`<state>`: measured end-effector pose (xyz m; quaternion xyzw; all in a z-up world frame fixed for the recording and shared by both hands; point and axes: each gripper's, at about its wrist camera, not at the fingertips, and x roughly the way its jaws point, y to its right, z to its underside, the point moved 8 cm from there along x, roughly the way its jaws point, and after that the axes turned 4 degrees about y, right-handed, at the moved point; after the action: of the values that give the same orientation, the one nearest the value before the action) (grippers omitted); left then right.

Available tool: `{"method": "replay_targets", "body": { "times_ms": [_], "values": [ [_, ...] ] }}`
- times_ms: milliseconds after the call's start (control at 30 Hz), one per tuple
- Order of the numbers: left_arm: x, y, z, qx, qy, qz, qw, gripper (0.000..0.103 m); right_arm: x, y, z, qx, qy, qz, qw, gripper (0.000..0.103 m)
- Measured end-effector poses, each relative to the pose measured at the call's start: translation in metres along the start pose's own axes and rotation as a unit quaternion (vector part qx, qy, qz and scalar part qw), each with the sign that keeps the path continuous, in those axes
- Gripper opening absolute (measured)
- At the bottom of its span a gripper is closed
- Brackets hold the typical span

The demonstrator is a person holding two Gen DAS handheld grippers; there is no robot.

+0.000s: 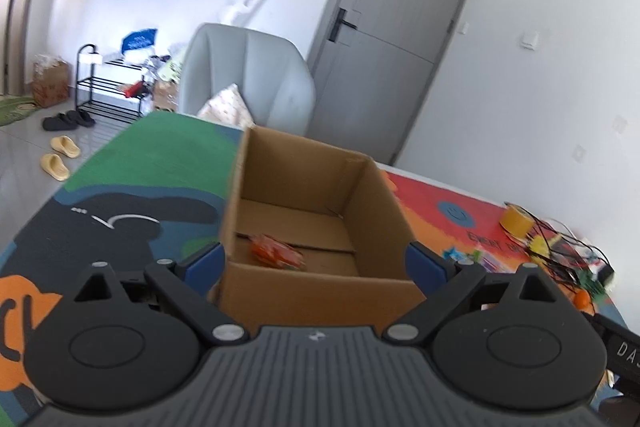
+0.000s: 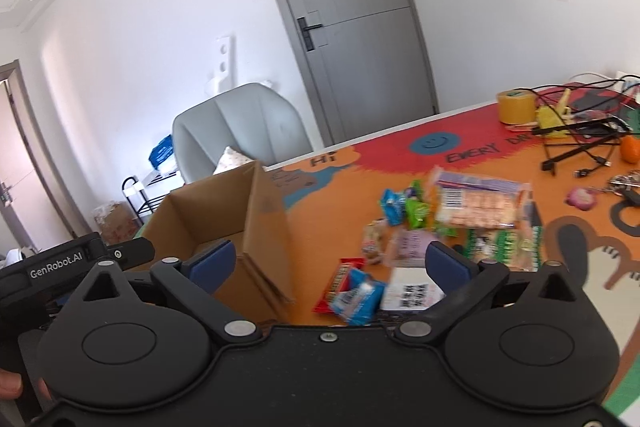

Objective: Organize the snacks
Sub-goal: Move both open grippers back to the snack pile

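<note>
With both the left gripper (image 1: 316, 259) and right gripper (image 2: 328, 263) spread empty, steer the right one from the cardboard box (image 2: 224, 227) to the blue snack packet (image 2: 356, 297) just beside it, then clamp squarely.

1. The cardboard box (image 1: 304, 227) sits open-topped and upright on the colourful mat, with one orange snack packet (image 1: 276, 251) lying flat on its floor, at about 7 o'clock inside.
2. The rest of the snacks (image 2: 460, 215) lie in a loose pile at the box's 3 o'clock: a big cracker pack, green, blue and red wrappers.
</note>
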<state>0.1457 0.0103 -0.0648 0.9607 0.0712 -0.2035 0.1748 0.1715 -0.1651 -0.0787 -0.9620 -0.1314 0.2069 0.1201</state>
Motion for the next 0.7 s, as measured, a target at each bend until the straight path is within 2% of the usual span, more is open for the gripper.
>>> {"method": "replay_targets", "body": {
  "times_ms": [133,700],
  "values": [
    [0.002,0.013,0.005,0.012,-0.007,0.004,0.9999,0.099,-0.005,0.016,0.0,0.01,0.001,0.012,1.0,0.103],
    [0.014,0.081,0.035,0.064,-0.034,0.065,0.9953,0.099,-0.021,0.093,0.006,0.051,0.007,0.074,0.996,0.103]
  ]
}}
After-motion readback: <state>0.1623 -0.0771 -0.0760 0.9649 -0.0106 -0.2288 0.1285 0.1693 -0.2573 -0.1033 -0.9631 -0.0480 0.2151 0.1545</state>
